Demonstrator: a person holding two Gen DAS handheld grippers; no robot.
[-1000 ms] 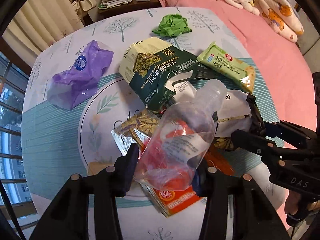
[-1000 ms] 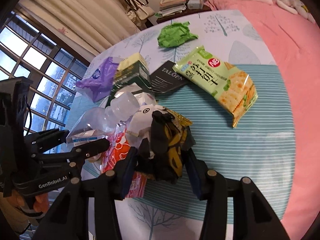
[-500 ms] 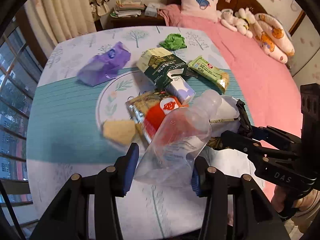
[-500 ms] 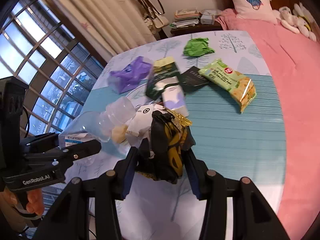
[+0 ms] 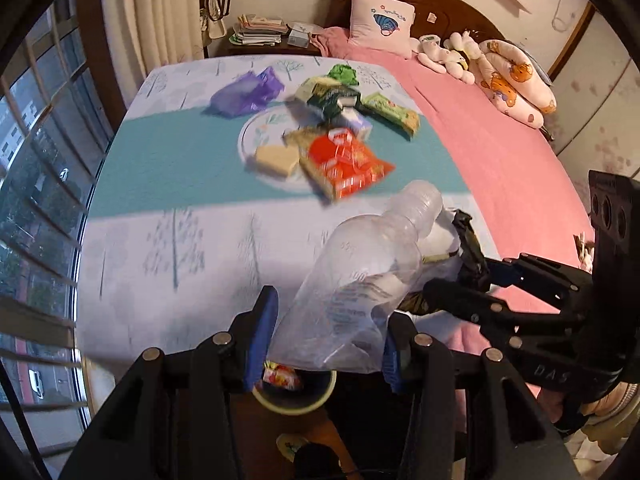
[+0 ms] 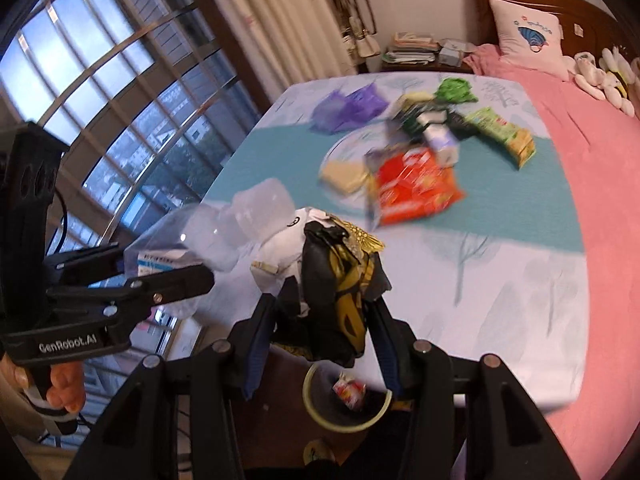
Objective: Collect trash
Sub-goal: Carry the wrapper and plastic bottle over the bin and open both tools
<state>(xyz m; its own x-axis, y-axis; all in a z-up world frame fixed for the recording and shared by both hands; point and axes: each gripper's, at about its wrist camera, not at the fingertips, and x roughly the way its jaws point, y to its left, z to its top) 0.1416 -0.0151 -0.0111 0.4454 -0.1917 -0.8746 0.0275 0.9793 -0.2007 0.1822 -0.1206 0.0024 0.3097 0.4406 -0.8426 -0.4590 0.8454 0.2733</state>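
My left gripper (image 5: 326,334) is shut on a crushed clear plastic bottle (image 5: 360,280), held above the near edge of the table. My right gripper (image 6: 322,334) is shut on a crumpled black, gold and white wrapper (image 6: 340,280). Both loads hang close together over a round bin with a yellowish rim (image 6: 346,398), (image 5: 294,394) on the floor, with a red-and-white wrapper inside. Each gripper shows in the other's view, the right gripper (image 5: 460,276) and the left gripper (image 6: 160,268). On the table lie an orange snack bag (image 5: 346,162), a purple bag (image 5: 246,92) and a green cracker pack (image 5: 390,114).
The table (image 5: 180,240) has a white-and-teal cloth with a tree print. A pink bed (image 5: 500,140) with pillows and soft toys borders it on the right. A barred window (image 6: 100,100) and curtains are on the left. A hand (image 6: 60,392) grips the left gripper's handle.
Both grippers pulled back from the trash pile to the table's near edge and rose, carrying the bottle and wrapper. The bin on the floor has come into view beneath them.
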